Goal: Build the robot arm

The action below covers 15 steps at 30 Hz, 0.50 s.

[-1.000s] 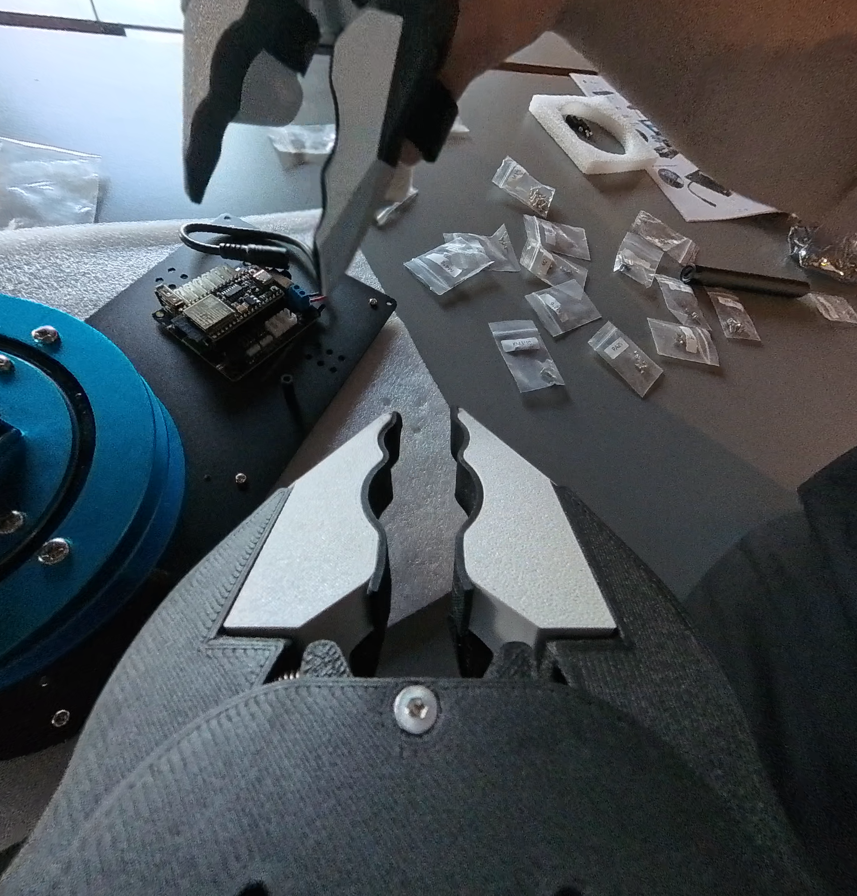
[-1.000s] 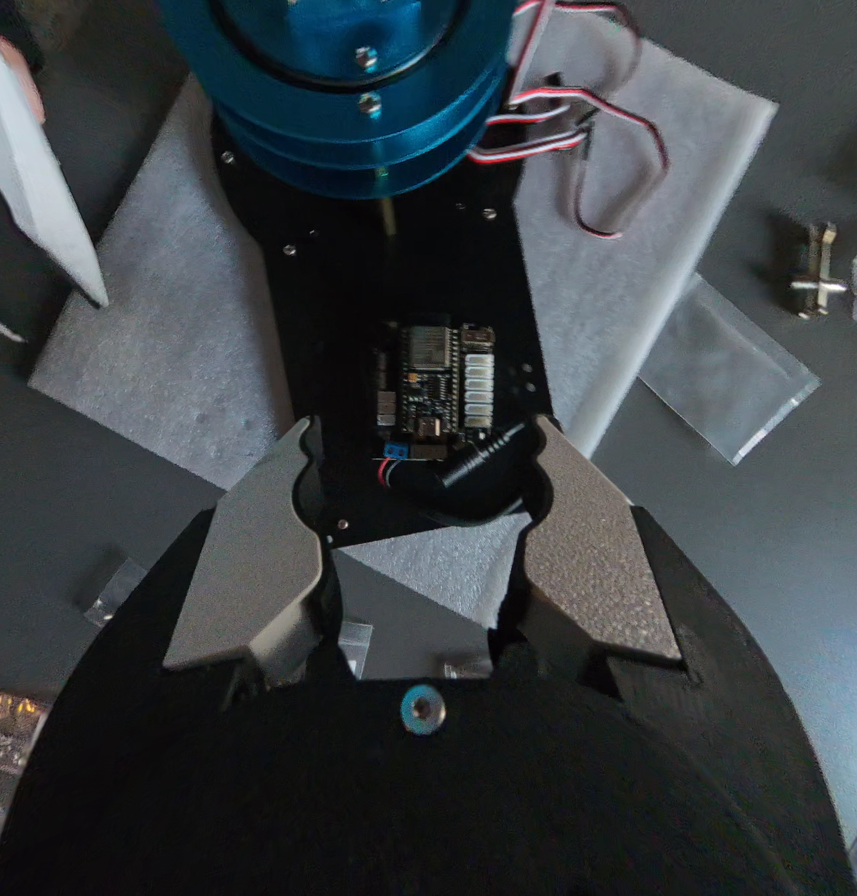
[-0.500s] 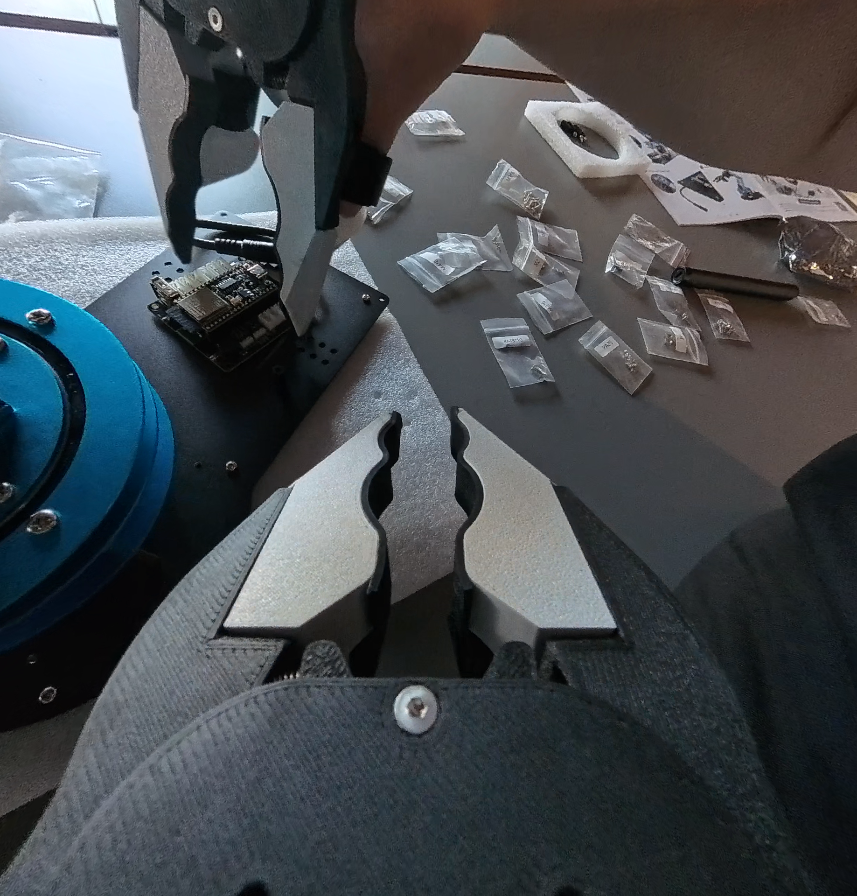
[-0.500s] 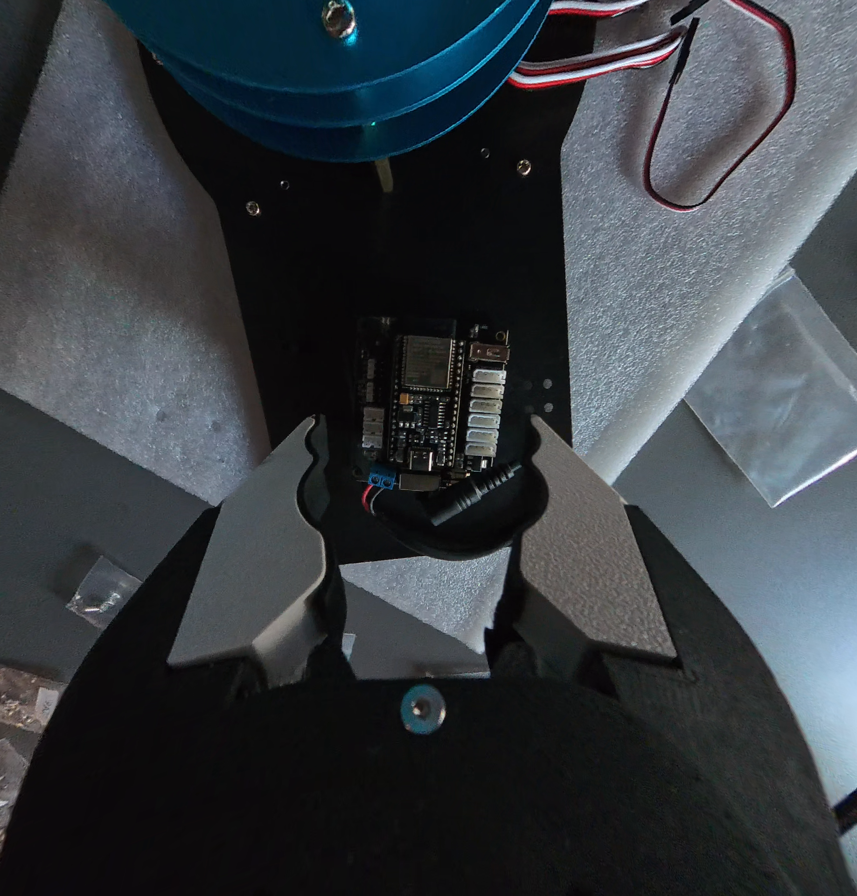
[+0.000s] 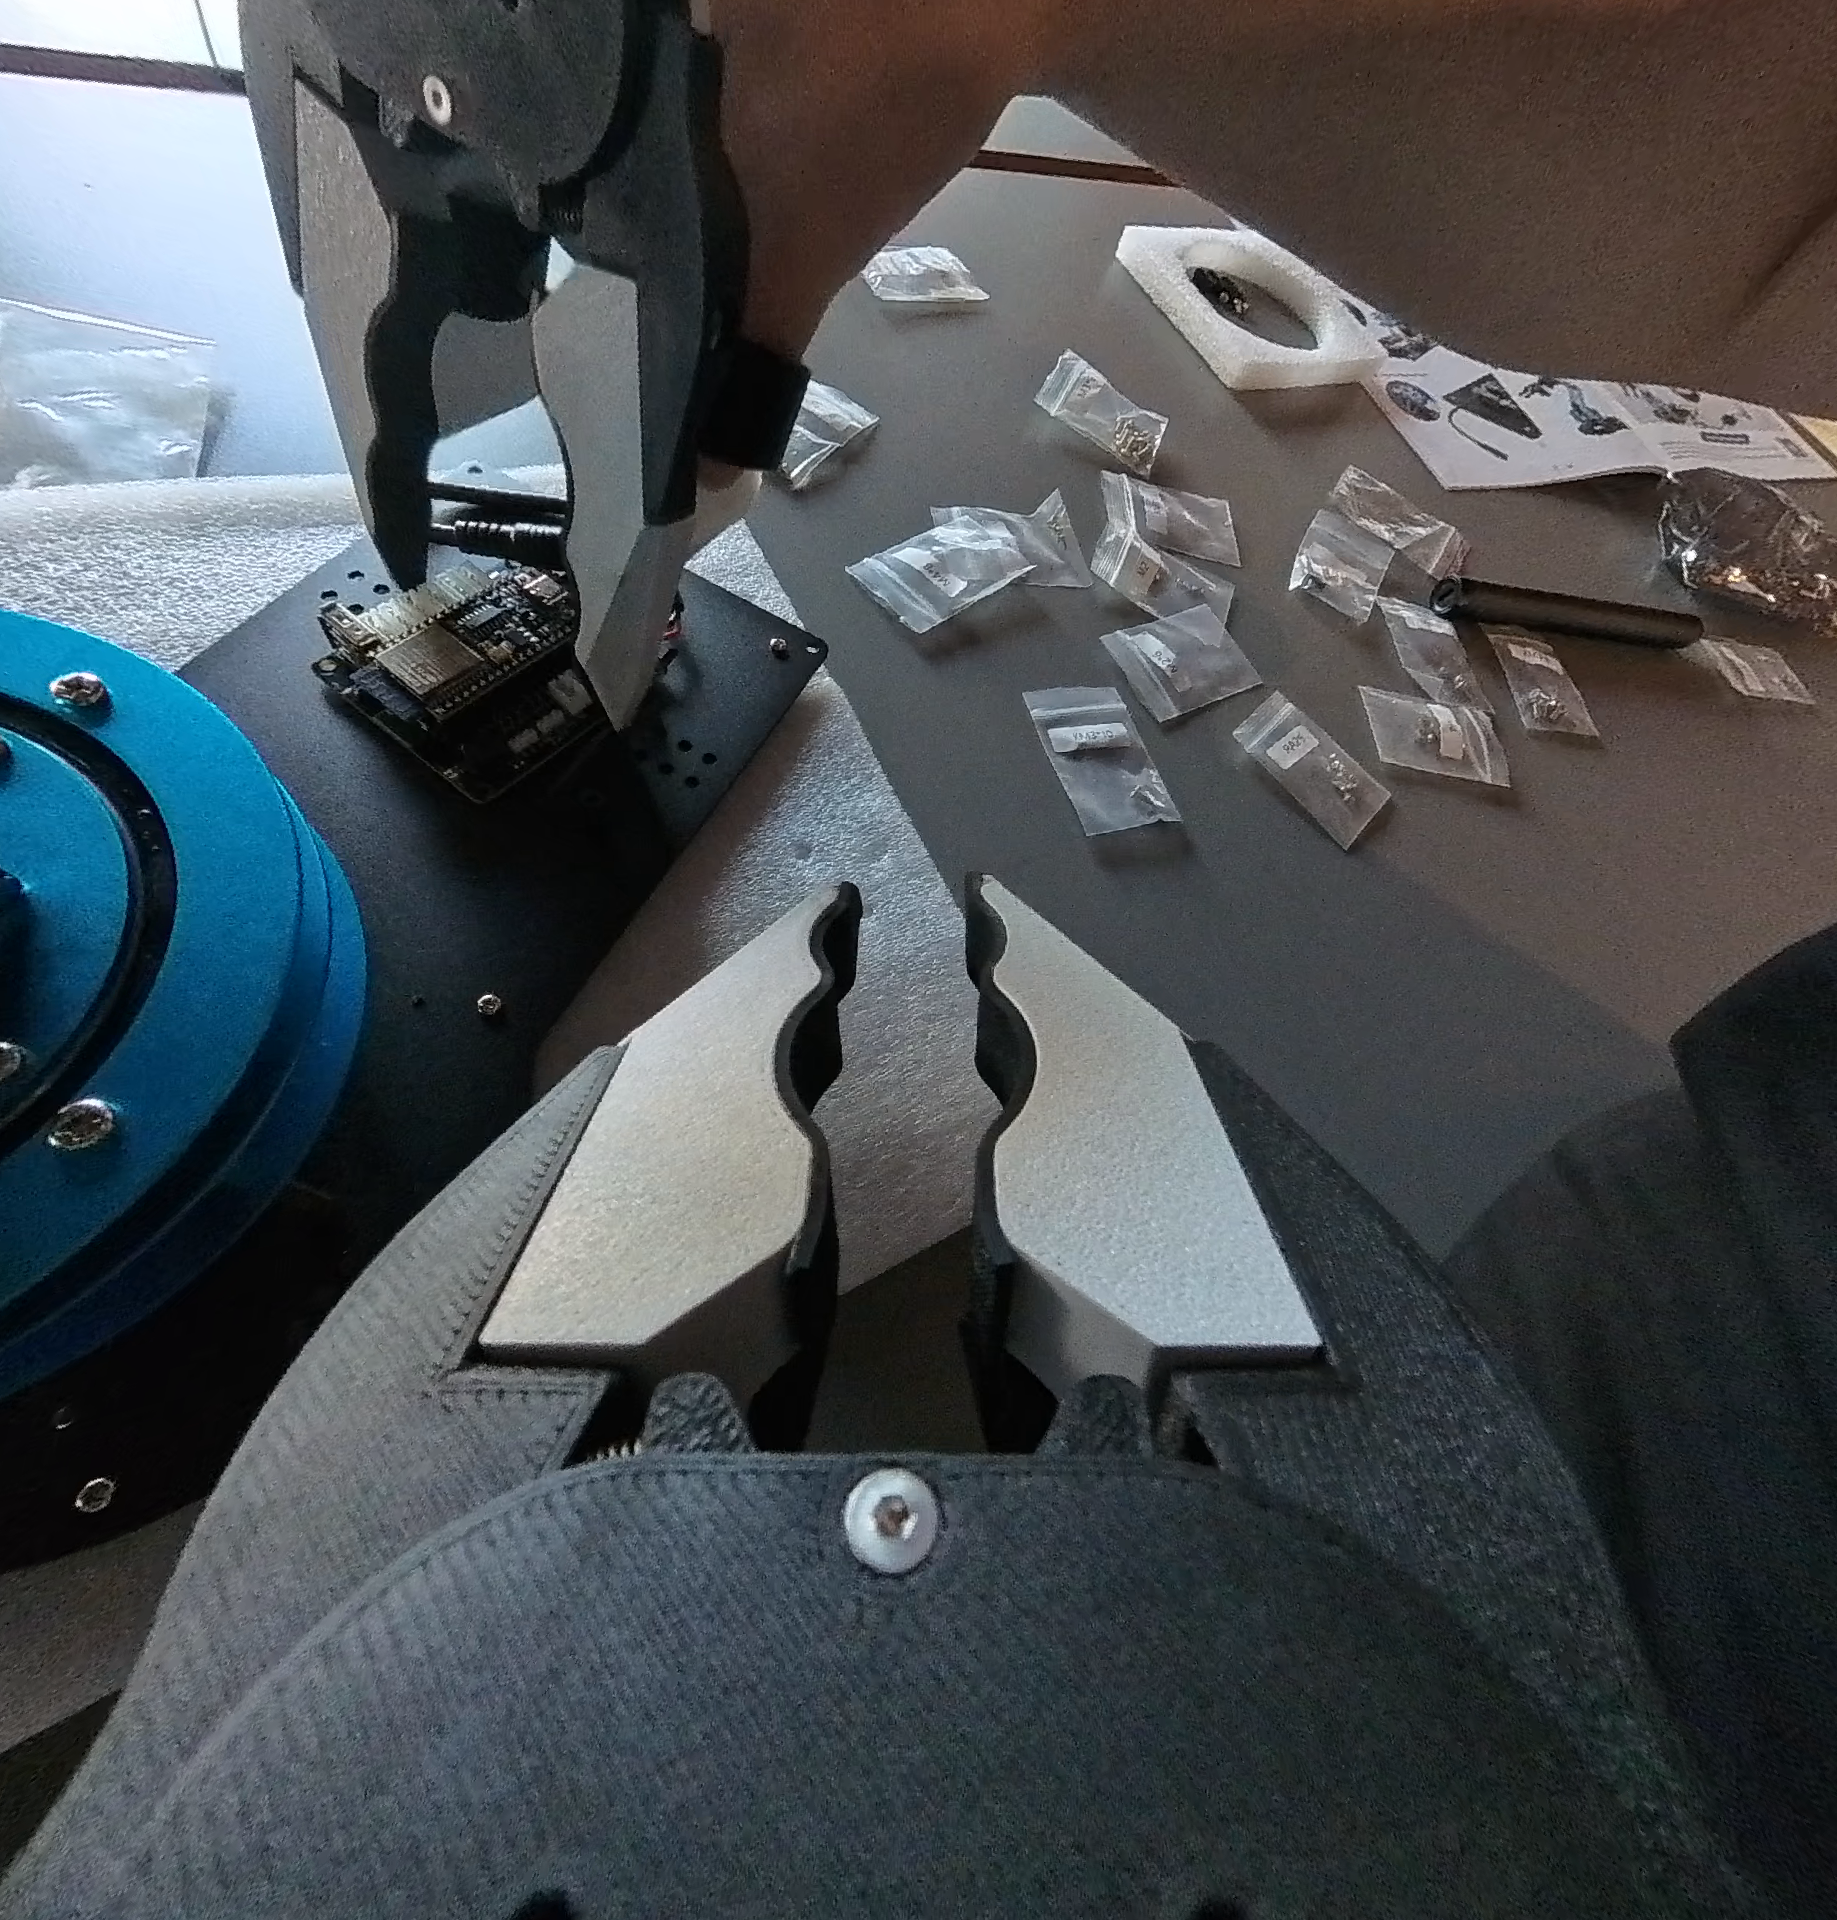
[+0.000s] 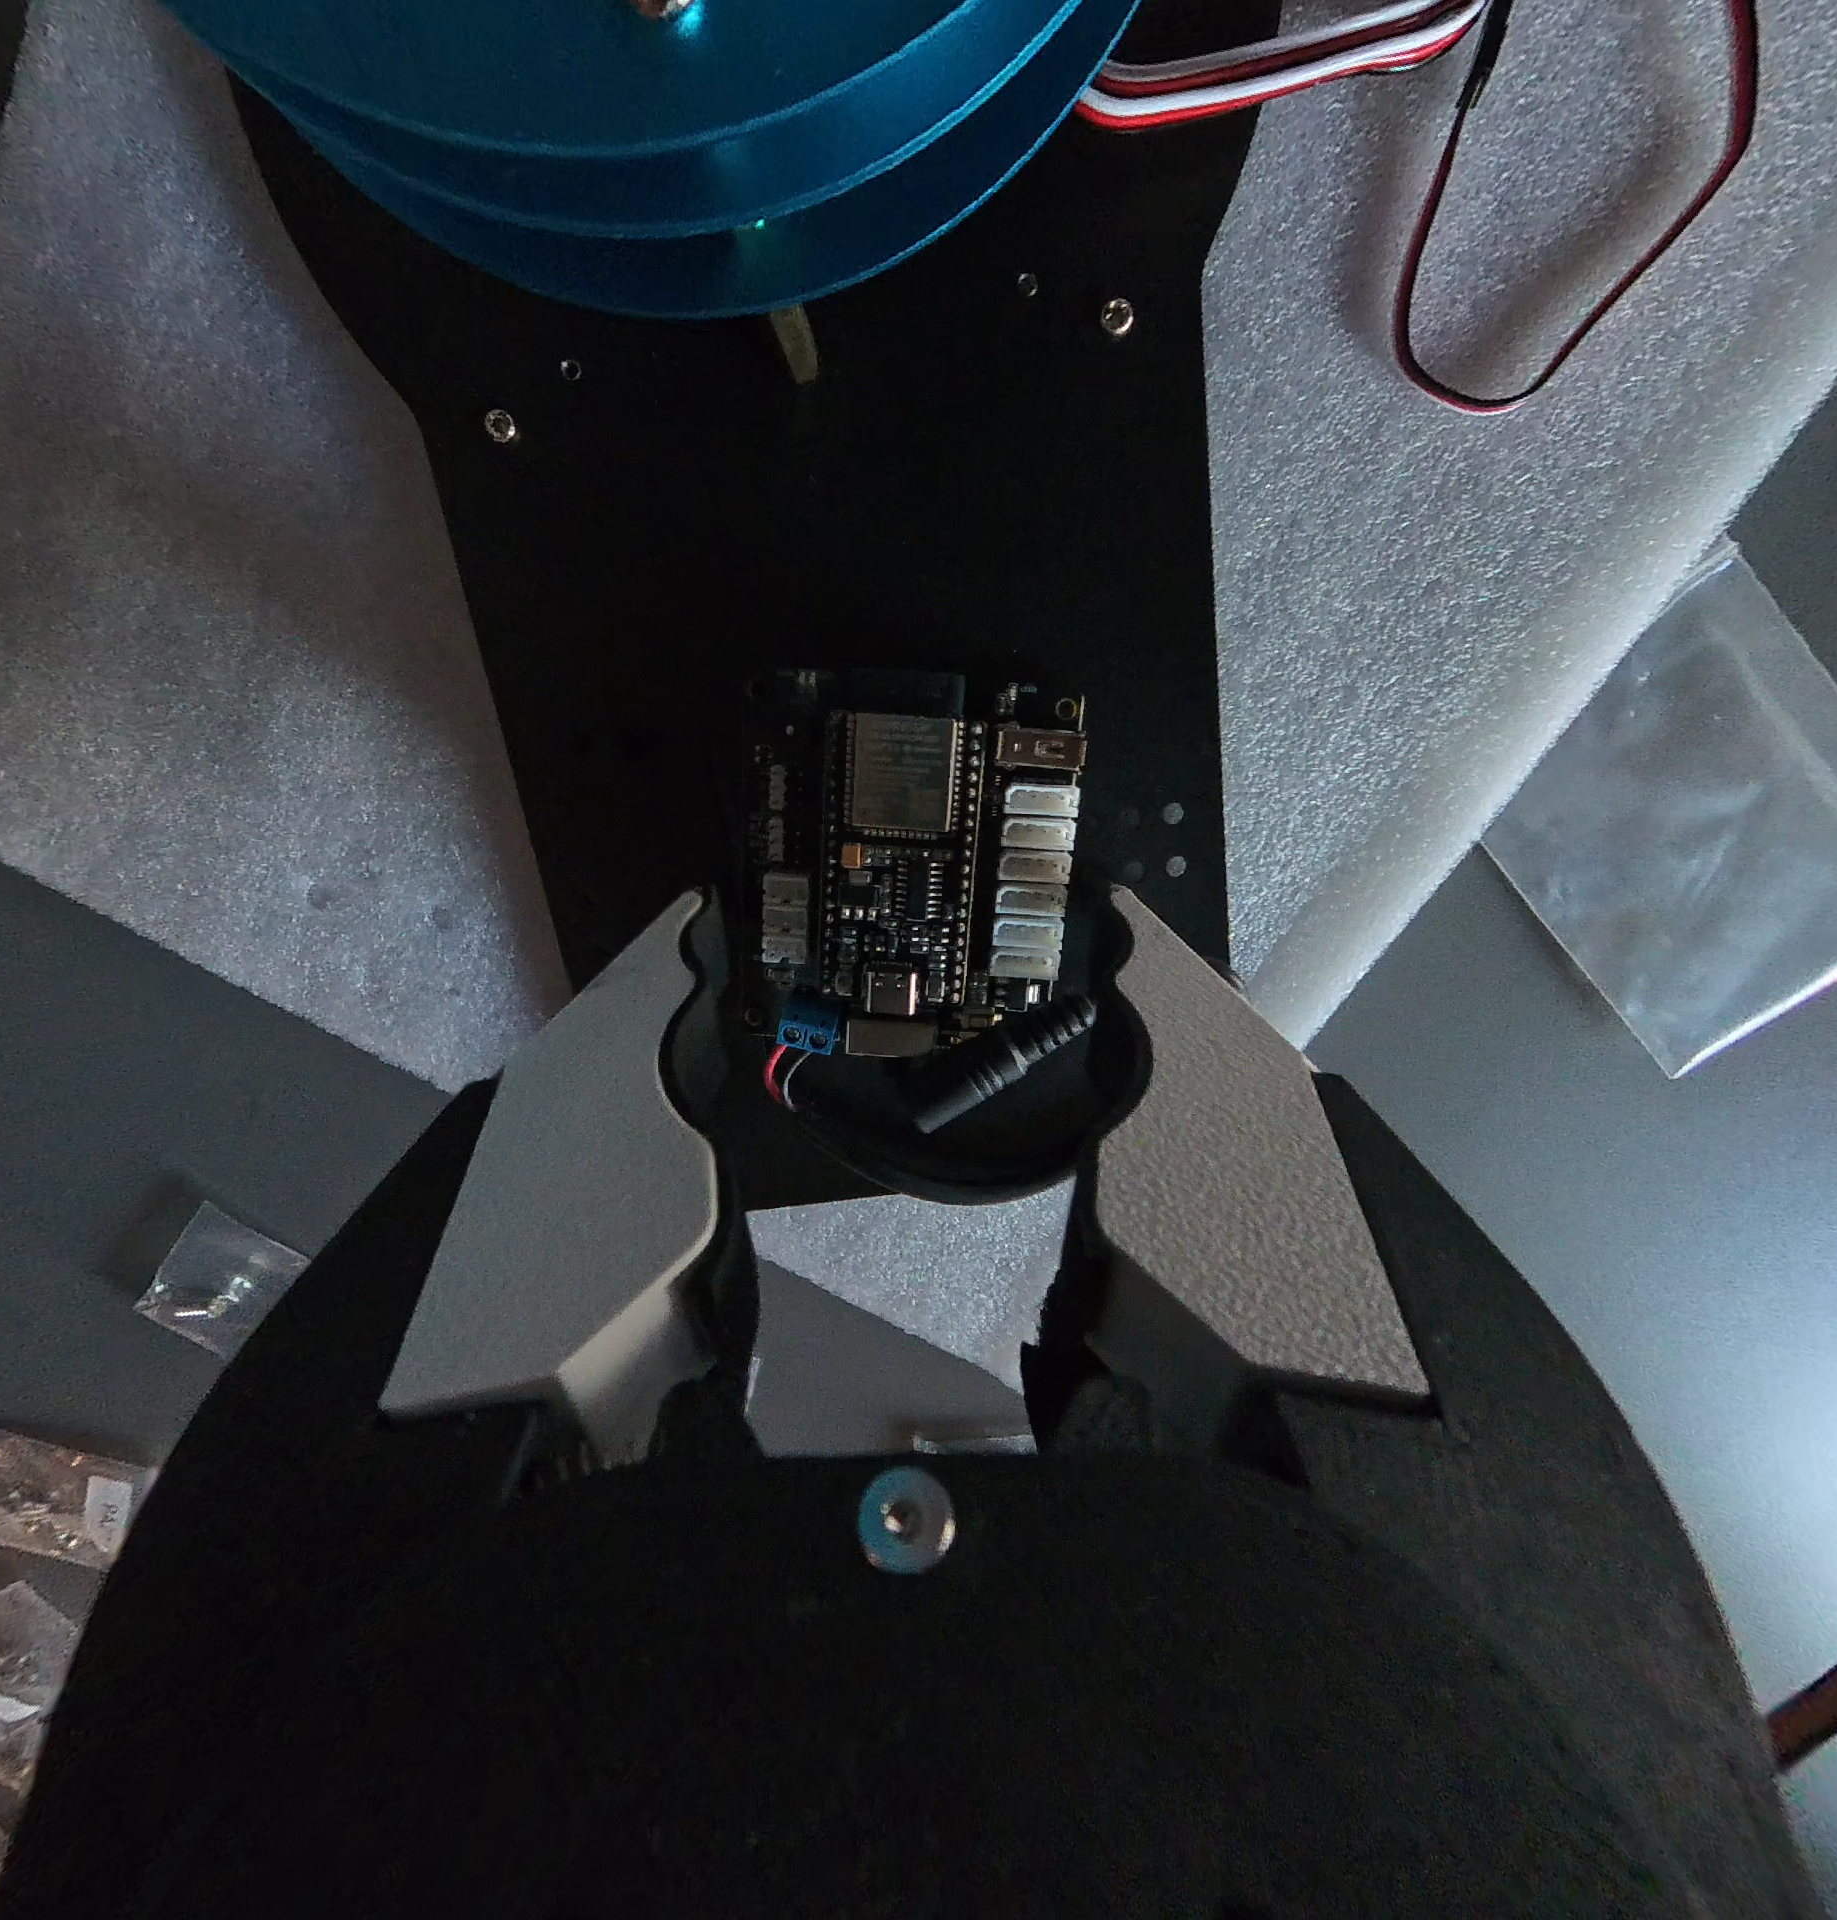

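While spread wide around circuit board (image 6: 909,852), right hand-held gripper (image 6: 909,914) risks snagging barrel plug (image 6: 1007,1070) just behind; left hand-held gripper (image 5: 912,904) slightly parted, empty, over foam sheet (image 5: 841,831).

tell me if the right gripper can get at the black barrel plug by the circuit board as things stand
Probably yes: the right gripper is open, its fingers straddling the circuit board, and the black barrel plug lies uncovered between them.

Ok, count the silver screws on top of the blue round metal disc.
4 silver screws show on the blue round metal disc: two at its far side, two at its near side. More may lie past the left wrist view's left edge.
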{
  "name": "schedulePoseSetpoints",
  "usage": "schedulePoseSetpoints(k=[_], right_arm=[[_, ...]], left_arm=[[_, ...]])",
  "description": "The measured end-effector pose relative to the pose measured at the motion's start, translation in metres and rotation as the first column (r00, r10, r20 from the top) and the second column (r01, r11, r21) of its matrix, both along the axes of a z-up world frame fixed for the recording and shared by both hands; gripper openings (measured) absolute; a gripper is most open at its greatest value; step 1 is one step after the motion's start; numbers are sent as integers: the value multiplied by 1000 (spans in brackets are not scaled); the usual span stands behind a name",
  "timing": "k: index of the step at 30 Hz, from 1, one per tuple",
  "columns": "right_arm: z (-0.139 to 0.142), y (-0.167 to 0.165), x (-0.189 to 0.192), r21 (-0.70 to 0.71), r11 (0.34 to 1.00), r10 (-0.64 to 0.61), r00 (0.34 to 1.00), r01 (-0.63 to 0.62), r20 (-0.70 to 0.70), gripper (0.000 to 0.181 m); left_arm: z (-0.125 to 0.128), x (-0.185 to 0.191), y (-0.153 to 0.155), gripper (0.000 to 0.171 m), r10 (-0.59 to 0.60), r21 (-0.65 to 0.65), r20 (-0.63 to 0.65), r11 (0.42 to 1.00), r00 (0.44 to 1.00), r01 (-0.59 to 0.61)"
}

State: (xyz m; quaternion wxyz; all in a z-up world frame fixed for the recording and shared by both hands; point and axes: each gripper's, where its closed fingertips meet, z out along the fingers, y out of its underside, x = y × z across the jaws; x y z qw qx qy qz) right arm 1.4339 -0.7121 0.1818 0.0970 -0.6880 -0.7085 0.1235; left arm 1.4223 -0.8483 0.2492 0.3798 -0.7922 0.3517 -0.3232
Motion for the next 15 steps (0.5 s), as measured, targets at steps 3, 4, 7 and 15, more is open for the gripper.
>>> schedulePoseSetpoints(k=[3, 4, 7, 15], right_arm=[[0, 0, -1, 6, 1000, 3, 1000, -3, 1, 66], [0, 0, -1, 6, 1000, 2, 1000, -2, 3, 64], [0, 1, -2, 7, 1000, -5, 1000, 5, 1, 63], [0, -1, -2, 9, 1000, -5, 1000, 5, 3, 63]], left_arm=[[1, 0, 0, 19, 2, 2, 1, 1000, 1000, -2], [1, -1, 0, 19, 3, 2, 3, 1000, 1000, -3], [2, -1, 0, 19, 7, 0, 7, 1000, 1000, -7], [2, 0, -2, 19, 7, 2, 11, 1000, 1000, -7]])
